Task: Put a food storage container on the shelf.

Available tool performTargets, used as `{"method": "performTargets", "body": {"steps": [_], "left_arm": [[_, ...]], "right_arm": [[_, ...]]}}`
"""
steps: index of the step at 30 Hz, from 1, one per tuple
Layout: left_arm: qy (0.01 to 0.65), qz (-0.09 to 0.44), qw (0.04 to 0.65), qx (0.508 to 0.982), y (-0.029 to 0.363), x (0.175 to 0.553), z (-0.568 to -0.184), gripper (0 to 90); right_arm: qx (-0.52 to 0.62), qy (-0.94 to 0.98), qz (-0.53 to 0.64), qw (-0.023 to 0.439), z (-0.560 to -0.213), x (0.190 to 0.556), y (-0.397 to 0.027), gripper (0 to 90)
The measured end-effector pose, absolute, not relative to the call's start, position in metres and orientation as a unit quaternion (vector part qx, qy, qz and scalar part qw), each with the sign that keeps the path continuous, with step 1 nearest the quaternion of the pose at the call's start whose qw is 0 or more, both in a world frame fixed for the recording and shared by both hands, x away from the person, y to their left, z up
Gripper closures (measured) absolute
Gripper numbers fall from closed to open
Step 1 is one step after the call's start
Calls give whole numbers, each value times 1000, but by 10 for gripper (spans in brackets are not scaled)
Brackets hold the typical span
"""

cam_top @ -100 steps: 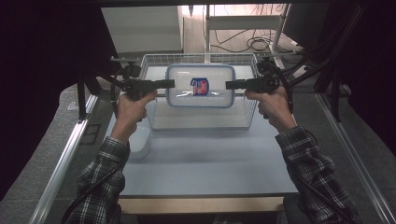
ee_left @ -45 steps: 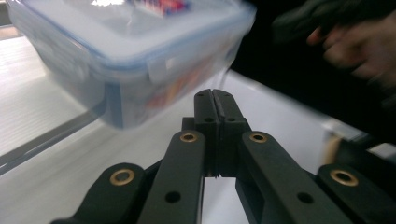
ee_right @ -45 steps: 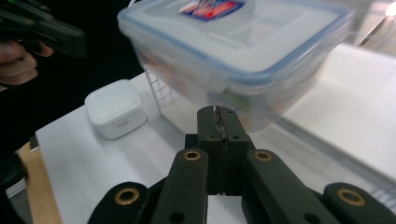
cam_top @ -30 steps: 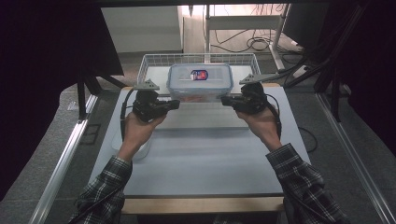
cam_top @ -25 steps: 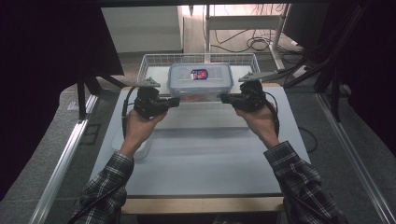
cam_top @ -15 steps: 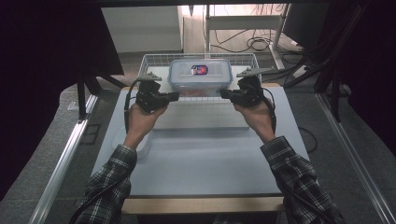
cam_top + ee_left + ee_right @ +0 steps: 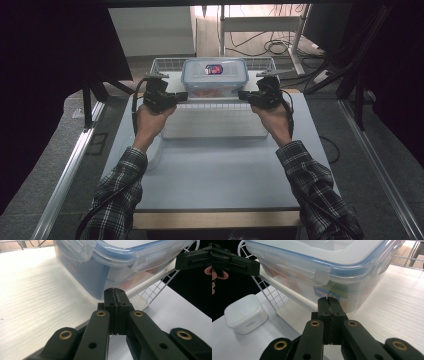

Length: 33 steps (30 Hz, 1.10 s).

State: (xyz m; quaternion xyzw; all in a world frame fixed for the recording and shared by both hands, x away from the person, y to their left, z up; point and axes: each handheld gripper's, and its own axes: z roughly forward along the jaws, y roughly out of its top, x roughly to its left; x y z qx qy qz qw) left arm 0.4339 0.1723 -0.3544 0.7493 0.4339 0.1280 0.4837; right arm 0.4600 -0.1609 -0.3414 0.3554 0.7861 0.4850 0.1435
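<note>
Clear lidded container (image 7: pixel 215 77) now sits inside the wire basket (image 7: pixel 260 64) at the table's far edge, farther back than a second ago. Left gripper (image 7: pixel 181 95) and right gripper (image 7: pixel 243 95) have followed it forward, flanking its near corners. Both pairs of jaws are pressed together, pinching nothing.

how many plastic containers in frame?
2. The blue-rimmed lidded container stands in the wire basket between both grippers; the small white tub sits on the table outside the basket.
</note>
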Motion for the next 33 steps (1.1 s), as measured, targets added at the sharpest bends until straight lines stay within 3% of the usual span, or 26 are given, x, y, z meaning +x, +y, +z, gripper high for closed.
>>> {"method": "performTargets", "body": {"steps": [9, 13, 27, 33], "left_arm": [[433, 128, 487, 748, 176, 426, -356, 895], [424, 119, 495, 749, 179, 414, -363, 817], [395, 133, 475, 775, 179, 371, -386, 358], [376, 136, 467, 789, 173, 357, -400, 229]], "right_arm": [[349, 790, 485, 138, -342, 456, -159, 891], [336, 799, 481, 134, -343, 447, -159, 840], [322, 806, 478, 133, -360, 411, -170, 468], [306, 814, 473, 142, -367, 395, -175, 281]]}}
